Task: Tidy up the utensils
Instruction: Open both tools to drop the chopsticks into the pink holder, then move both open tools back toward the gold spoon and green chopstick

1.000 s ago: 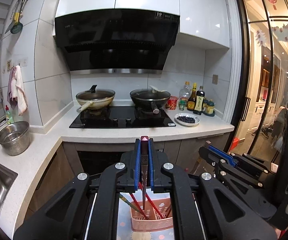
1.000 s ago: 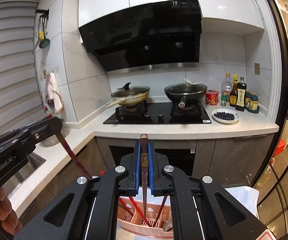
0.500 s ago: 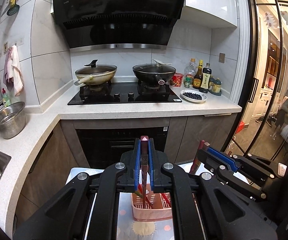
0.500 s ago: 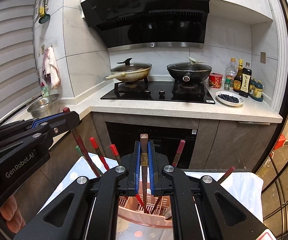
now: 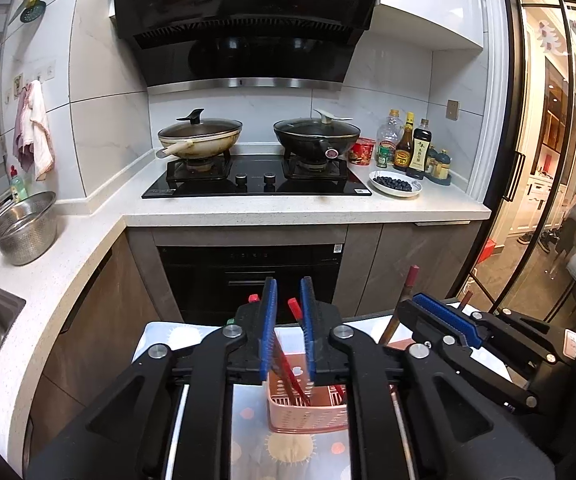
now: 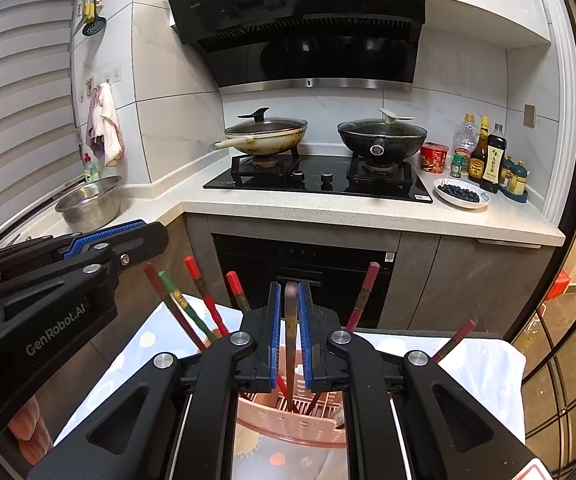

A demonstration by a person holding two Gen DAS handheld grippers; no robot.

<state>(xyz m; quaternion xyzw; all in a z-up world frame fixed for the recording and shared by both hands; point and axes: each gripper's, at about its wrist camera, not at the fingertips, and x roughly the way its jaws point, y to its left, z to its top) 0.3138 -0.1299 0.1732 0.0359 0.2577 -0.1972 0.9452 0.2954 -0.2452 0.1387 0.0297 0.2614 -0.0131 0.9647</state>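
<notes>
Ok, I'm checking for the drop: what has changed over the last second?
Both grippers came down over the pink basket. The left gripper has just been opening its jaws; its red-tipped chopstick leans loose between them, into the basket. The right gripper still grips its brown chopstick. Kitchen unchanged.

- The basket (image 6: pixel 288 420) is pale pink plastic with a pierced grid of small holes;
- the chopsticks (image 6: pixel 211 312) standing in the basket are dark brown with red tips, one with a green tip and a yellow band;
- the cloth (image 6: pixel 143 344) under the basket is pale blue-white with orange and white dots;
- the right gripper (image 6: pixel 290 316) is black with blue pads;
- the left gripper (image 5: pixel 285 320), beside the basket, is likewise black with blue pads;
- the countertop (image 5: pixel 308 208) beyond the basket is white, finely speckled;
- the hob (image 5: pixel 255 186) set in it is glossy black.
</notes>
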